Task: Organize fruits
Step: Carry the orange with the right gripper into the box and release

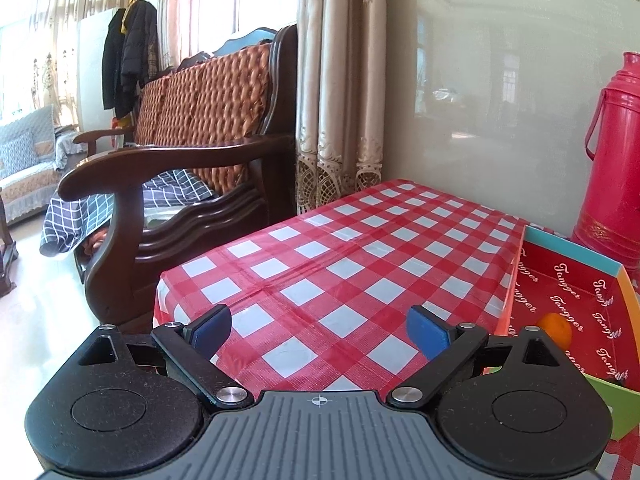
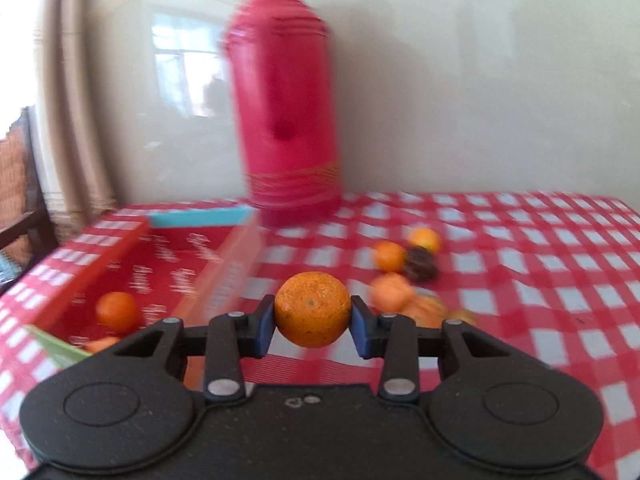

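Observation:
My right gripper [image 2: 312, 326] is shut on an orange [image 2: 312, 309] and holds it above the checked table, just right of the red box [image 2: 132, 240]. The box holds an orange [image 2: 117, 311] and part of another at its near edge. Several loose oranges [image 2: 389, 256] and a dark fruit [image 2: 420, 266] lie on the cloth to the right. My left gripper [image 1: 319, 330] is open and empty over the cloth, left of the same red box [image 1: 560, 276], where one orange [image 1: 556, 329] shows.
A tall red thermos [image 2: 286, 120] stands behind the box against the wall; it also shows in the left wrist view [image 1: 614, 168]. A wooden armchair [image 1: 192, 184] stands off the table's left edge. The checked tablecloth [image 1: 340, 264] covers the table.

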The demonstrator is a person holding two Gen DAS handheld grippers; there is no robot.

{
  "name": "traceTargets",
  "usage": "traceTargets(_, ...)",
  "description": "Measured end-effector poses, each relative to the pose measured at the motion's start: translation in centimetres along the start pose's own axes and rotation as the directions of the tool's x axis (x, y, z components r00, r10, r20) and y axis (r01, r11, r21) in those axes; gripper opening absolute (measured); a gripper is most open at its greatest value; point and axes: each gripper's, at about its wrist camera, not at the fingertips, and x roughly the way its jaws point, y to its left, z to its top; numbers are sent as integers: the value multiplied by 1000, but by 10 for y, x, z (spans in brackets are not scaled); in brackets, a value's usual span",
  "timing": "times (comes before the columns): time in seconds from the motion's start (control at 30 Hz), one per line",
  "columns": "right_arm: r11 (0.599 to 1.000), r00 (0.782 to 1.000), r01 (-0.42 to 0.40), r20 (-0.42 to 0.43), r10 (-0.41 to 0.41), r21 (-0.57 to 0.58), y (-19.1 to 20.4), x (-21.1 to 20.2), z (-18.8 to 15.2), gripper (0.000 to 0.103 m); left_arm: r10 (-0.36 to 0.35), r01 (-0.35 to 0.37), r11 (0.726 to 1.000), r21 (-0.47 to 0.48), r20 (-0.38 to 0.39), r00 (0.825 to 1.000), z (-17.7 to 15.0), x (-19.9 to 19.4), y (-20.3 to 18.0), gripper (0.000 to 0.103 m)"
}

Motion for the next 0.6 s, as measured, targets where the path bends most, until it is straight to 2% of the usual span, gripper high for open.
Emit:
traceTargets(0.13,992,993,-108,28,111,-72,29,-3,5,30,7,-7,1000,3,3,1000,-1,1,1,94)
traceTargets(0.23,976,985,-171,15,174,-137,54,1,5,30,9,-9,1000,11,8,1000,-2,0,0,94)
traceTargets(0.43,949,975,-222,-24,223,-222,84,12,0,32,7,-7,1000,11,2,1000,-2,1,-1,94)
traceTargets(0.47,948,975,-221,-29,220,-227,87,13,-2,34,6,-6,1000,12,1,1000,-2,1,-2,94)
traceTargets(0.53,948,974,-224,-33,223,-225,88,14,-4,48,1,-1,1000,16,0,1000,-2,1,-4,94)
traceTargets(0.57,951,975,-221,-24,221,-215,87,13,-4,62,0,0,1000,20,1,1000,-3,1,-5,94)
traceTargets(0.6,955,975,-218,-4,222,-201,84,9,-4,66,-3,3,1000,23,2,1000,-3,1,-7,94)
